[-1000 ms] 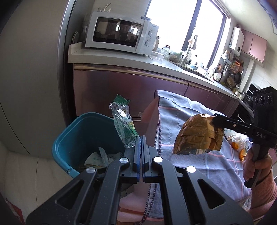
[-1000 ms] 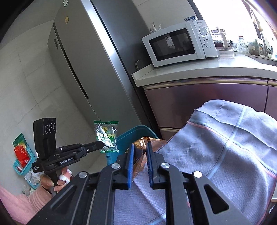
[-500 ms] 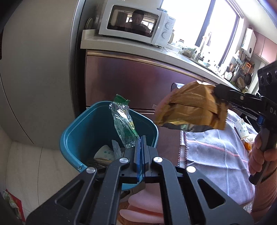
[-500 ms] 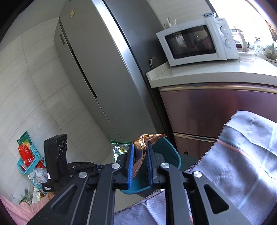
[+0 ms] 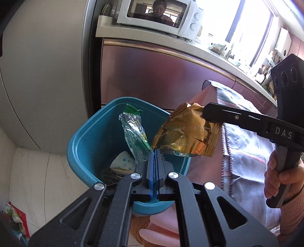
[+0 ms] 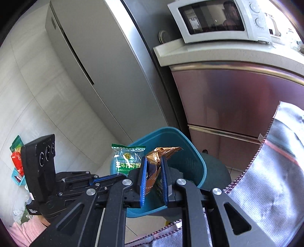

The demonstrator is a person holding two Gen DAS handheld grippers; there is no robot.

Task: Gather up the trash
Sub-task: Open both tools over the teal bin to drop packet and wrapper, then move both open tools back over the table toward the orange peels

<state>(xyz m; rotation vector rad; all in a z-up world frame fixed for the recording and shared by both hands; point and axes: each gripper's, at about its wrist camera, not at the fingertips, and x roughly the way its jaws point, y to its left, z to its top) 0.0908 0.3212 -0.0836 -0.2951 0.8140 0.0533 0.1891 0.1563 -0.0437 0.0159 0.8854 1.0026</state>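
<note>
Two wrappers held over the teal bin, ready to drop.

The left gripper [image 5: 154, 152] is clamped on a clear green wrapper [image 5: 134, 136], the right gripper [image 6: 153, 165] on a crumpled gold packet [image 6: 157, 157]; both hang at frame centre above the teal bin [image 5: 85, 129], apparently so each falls inside onto the trash there. Behind stand a purple cabinet [image 5: 161, 76], a steel fridge [image 6: 106, 62] upper left, a microwave [image 5: 159, 15] at the top; a striped cloth [image 6: 275, 180] drapes at lower right.

"DAS" is printed on the right tongs [image 5: 206, 114]
</note>
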